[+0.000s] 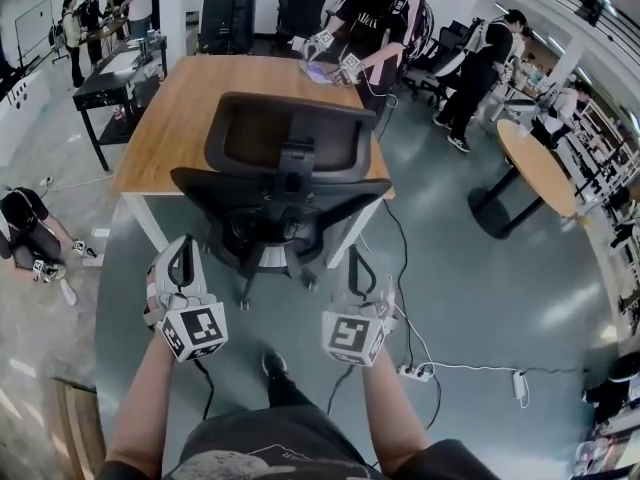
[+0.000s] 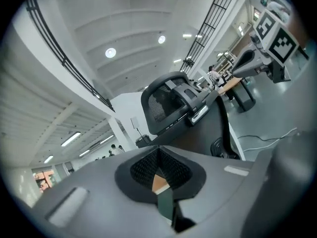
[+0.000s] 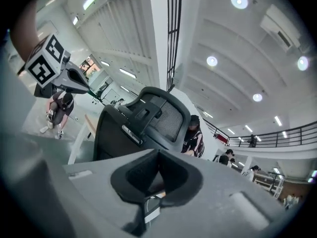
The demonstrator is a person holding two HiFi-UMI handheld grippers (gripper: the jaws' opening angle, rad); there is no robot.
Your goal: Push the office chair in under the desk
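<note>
A black mesh-back office chair [image 1: 285,183] stands with its back toward me, in front of a wooden desk [image 1: 190,108] with white legs. My left gripper [image 1: 182,250] is just short of the chair's left rear, low near the seat, and my right gripper [image 1: 365,268] is short of its right rear. In the left gripper view the pads [image 2: 148,170] meet with nothing between them and the chair [image 2: 171,103] rises ahead. The right gripper view shows the same: jaws [image 3: 157,175] shut and empty, the chair back [image 3: 143,120] close ahead. Neither gripper touches the chair.
A person [image 1: 385,18] works with grippers at the desk's far edge. A black cart [image 1: 120,78] stands left of the desk, a round wooden table [image 1: 540,168] to the right. A power strip [image 1: 415,373] and cables lie on the floor by my right side. A person crouches at the left [image 1: 25,228].
</note>
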